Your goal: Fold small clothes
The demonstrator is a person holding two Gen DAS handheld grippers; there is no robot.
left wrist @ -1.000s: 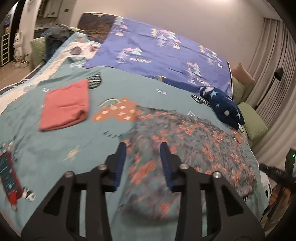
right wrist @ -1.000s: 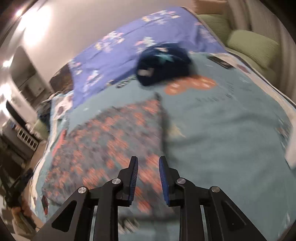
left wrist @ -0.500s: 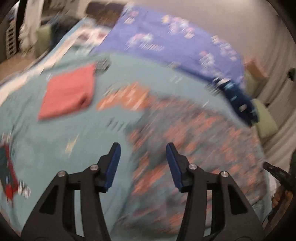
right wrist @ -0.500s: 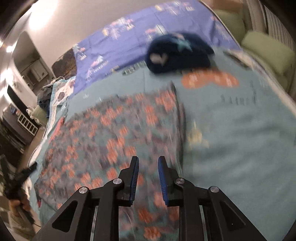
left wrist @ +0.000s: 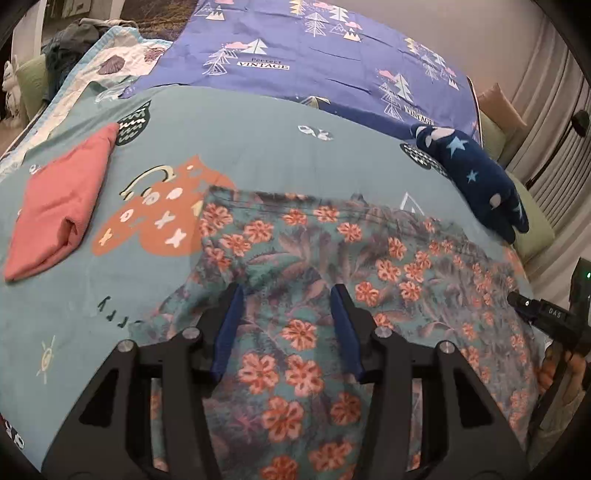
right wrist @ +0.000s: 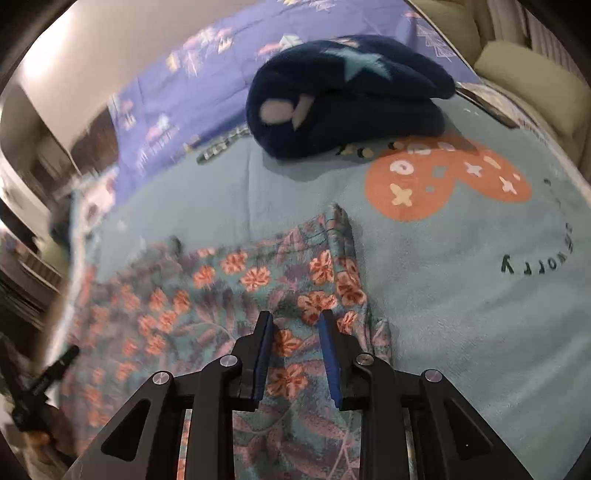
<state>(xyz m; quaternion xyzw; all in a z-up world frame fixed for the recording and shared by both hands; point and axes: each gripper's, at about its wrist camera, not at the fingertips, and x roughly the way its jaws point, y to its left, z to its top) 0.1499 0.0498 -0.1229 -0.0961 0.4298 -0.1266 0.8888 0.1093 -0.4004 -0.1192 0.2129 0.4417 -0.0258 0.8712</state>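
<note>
A teal bedspread (left wrist: 240, 147) printed with an orange teapot motif (left wrist: 162, 225), small suns and dark lettering covers the near part of the bed. Beyond it, toward the far edge, lies a purple-blue sheet (left wrist: 314, 55) patterned with pale trees and the word "VINTAGE". At the far left corner sits a white cover with shell prints (left wrist: 122, 62), and past it a heap of dark cloth (left wrist: 70, 40). Green cushions (right wrist: 532, 85) line the bed's right edge, with ribbed curtains (left wrist: 554, 122) behind them. A pale wall (left wrist: 480, 33) rises behind the bed.
</note>
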